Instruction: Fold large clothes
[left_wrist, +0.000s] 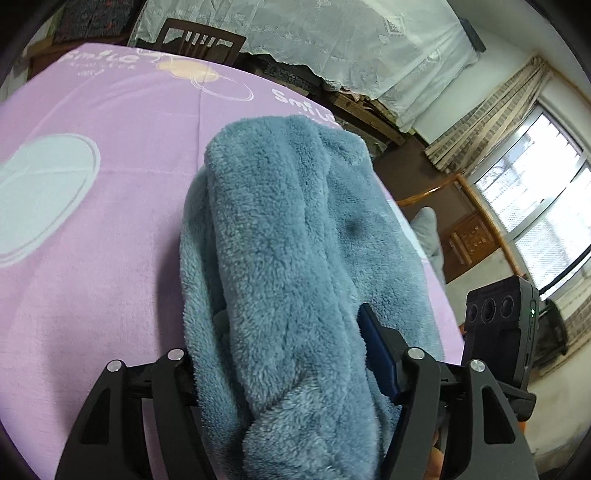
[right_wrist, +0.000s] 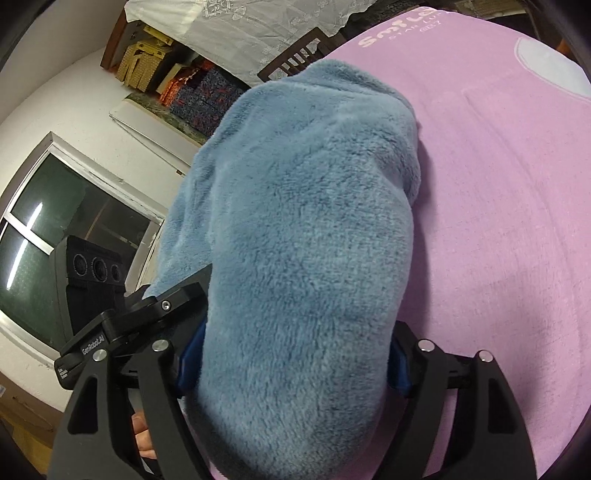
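Work surface: lilac sheet (left_wrist: 110, 229) with pale oval patches and white "Smile" lettering, spread flat and filling most of both views
Room, left wrist view: dark wooden chair (left_wrist: 201, 40) at the far edge of the sheet; white lace cloth (left_wrist: 314, 40) draped over furniture behind; checked curtain (left_wrist: 491, 110) and bright window (left_wrist: 535, 192) on the right
Room, right wrist view: stacked boxes (right_wrist: 177, 74) against a white wall far left; dark glass panel (right_wrist: 55, 236) on the left
Blue fleece garment (left_wrist: 288, 240) bunched into a thick roll on the sheet, long axis running from near to far, far end pointing toward the chair
Left gripper (left_wrist: 291, 332): jaws spread around the near end of the roll, clamped on the fleece
Right gripper (right_wrist: 295, 354): jaws likewise parted wide, fleece pinched between the blue pads (right_wrist: 190, 354)
Other gripper's black camera block visible at the edge of each view
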